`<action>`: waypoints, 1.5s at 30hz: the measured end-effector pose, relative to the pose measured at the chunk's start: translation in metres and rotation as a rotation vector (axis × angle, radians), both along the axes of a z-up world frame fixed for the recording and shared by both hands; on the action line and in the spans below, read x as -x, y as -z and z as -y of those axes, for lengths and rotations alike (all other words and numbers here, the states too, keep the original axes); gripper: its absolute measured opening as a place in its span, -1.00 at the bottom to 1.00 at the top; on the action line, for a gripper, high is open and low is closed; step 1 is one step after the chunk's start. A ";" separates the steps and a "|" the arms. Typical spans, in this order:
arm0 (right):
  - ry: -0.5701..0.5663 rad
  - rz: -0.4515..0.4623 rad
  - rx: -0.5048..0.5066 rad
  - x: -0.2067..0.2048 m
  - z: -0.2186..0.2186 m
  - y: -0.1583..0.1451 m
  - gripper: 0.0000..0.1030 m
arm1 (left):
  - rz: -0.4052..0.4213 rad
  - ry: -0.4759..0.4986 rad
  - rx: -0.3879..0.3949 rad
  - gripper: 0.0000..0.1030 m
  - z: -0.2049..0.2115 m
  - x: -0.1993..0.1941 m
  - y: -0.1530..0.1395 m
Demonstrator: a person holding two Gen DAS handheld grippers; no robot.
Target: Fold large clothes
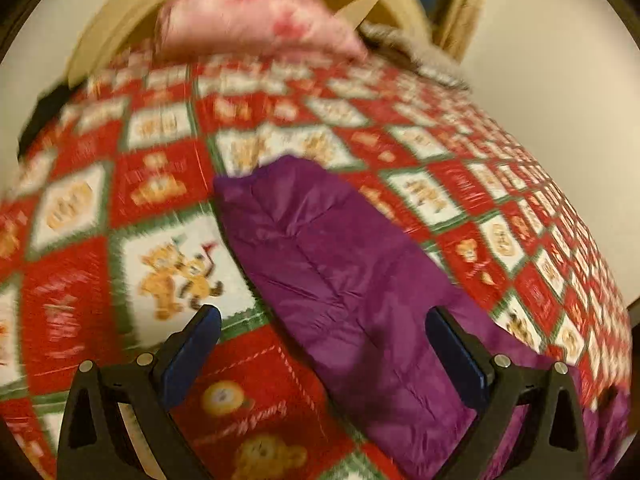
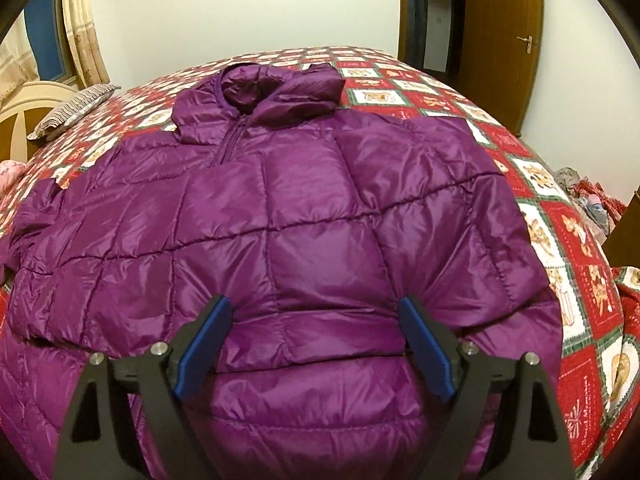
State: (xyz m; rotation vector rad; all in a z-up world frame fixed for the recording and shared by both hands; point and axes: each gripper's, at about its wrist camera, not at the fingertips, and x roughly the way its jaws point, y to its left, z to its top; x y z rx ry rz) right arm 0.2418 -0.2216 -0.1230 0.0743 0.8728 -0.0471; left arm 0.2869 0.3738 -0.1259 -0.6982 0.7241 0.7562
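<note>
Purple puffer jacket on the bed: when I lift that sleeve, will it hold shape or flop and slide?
The purple jacket looks quilted and puffy, so probably light and floppy: the sleeve should sag either side of the pinch. Its glossy shell suggests it may slip between the pads. Puffed panels will likely spring back rather than stay creased.

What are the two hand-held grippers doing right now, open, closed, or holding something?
Left hand-held gripper: open, holding nothing, over the purple jacket's sleeve.
Right hand-held gripper: open, holding nothing, over the purple jacket.
</note>
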 end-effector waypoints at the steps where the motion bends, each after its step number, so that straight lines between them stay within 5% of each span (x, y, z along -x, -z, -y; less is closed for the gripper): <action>1: 0.000 -0.001 0.002 0.000 0.000 0.000 0.75 | 0.013 -0.003 0.022 0.98 -0.002 -0.001 0.006; 5: 0.000 -0.004 0.011 -0.001 -0.001 0.001 0.77 | 0.023 0.019 -0.025 0.81 0.002 -0.004 0.009; 7: 0.001 -0.004 0.013 -0.001 -0.002 0.002 0.77 | 0.025 0.029 -0.056 0.12 0.003 -0.004 0.010; 8: 0.001 -0.004 0.013 -0.001 -0.001 0.002 0.78 | 0.026 0.041 -0.062 0.01 0.002 -0.006 0.012; 10: 0.001 -0.003 0.012 -0.002 -0.001 0.002 0.78 | 0.038 0.073 -0.076 -0.60 -0.001 -0.007 0.014; 12: 0.002 -0.002 0.011 -0.001 -0.001 0.002 0.78 | 0.086 0.124 -0.038 -0.86 -0.006 -0.008 0.013; 15: 0.001 0.000 0.008 -0.001 0.000 0.002 0.78 | 0.171 0.160 -0.024 -0.90 -0.004 -0.005 -0.003; 21: 0.002 0.005 -0.003 0.001 0.001 0.002 0.78 | 0.293 0.327 -0.170 -0.90 0.056 -0.019 -0.078; 30: 0.006 0.014 -0.025 0.003 0.004 0.002 0.78 | 0.537 0.821 -0.321 -0.90 0.256 -0.016 -0.173; 38: 0.014 0.030 -0.069 0.005 0.010 0.001 0.78 | 0.549 1.182 -0.338 -0.90 0.415 0.005 -0.144; 45: 0.019 0.048 -0.123 0.007 0.017 0.001 0.78 | 0.345 1.376 -0.256 -0.89 0.457 0.002 -0.073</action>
